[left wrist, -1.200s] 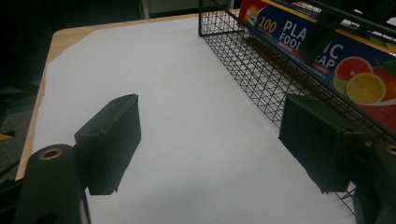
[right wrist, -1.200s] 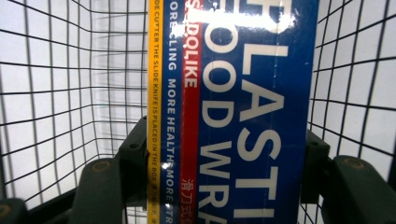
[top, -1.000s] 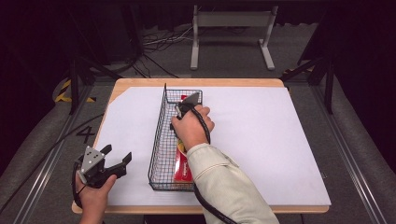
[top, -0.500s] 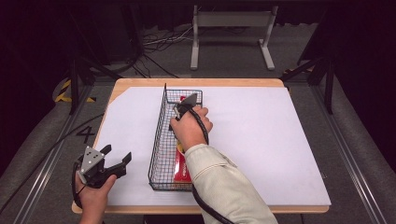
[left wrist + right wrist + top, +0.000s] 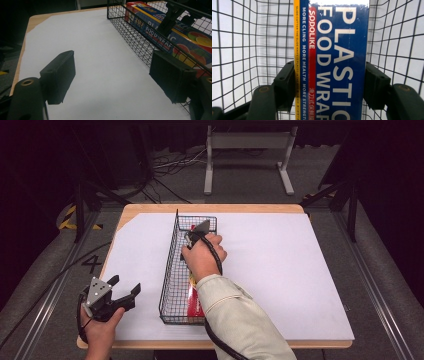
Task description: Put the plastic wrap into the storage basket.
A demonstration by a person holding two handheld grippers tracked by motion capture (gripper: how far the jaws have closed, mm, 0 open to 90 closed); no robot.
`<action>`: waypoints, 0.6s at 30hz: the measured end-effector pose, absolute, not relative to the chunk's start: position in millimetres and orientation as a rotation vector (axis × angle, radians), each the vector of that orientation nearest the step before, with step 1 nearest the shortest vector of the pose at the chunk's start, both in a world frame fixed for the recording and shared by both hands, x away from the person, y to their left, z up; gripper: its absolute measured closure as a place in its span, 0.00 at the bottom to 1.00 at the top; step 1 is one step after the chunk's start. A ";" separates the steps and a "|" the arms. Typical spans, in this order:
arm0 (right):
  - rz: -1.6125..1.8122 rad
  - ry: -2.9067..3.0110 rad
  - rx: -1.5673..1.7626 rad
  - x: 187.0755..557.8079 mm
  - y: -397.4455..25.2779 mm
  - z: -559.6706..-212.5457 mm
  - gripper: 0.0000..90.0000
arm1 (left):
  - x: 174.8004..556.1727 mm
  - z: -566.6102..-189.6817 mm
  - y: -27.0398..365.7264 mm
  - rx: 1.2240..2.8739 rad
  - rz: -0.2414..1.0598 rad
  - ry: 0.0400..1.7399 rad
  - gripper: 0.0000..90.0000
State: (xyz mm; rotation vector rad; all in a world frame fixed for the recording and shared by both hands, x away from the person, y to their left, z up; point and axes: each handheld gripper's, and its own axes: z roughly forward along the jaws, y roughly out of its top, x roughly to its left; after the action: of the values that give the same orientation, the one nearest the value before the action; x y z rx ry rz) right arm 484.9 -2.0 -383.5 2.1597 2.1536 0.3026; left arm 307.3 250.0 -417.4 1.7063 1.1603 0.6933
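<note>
A long blue and red box of plastic food wrap (image 5: 194, 300) lies lengthwise in a black wire basket (image 5: 170, 270) in the middle of the white table. My right gripper (image 5: 193, 234) reaches down into the basket's far half. Its jaws press both long sides of the box (image 5: 337, 50), so the right gripper (image 5: 329, 85) is shut on it. My left gripper (image 5: 125, 285) hovers open over the table's front left, left of the basket. Between its jaws my left gripper (image 5: 116, 75) holds nothing, with the basket (image 5: 132, 35) and box (image 5: 180, 42) to its right.
A white sheet (image 5: 280, 270) covers the wooden table, whose edge (image 5: 150, 209) shows at the back. Beyond the table stand a grey metal frame (image 5: 247, 150) and floor cables (image 5: 165, 165). Dark rails (image 5: 370, 285) run along both sides.
</note>
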 end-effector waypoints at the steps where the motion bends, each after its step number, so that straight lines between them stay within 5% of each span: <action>1: 0.315 2.150 2.164 485.0 -2.7 -382.7 0.40 | 307.5 -417.4 250.3 1.709 0.694 1.158 0.24; 18: 0.490 2.148 2.088 475.0 -13.0 -345.2 0.36 | 308.1 -418.5 249.1 1.715 0.691 1.164 0.24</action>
State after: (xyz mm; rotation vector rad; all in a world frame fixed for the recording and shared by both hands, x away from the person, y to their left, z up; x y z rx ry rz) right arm 475.0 -13.0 -345.2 2.0885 2.1483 0.4896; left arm 308.1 249.1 -418.5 1.7152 1.1644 0.6909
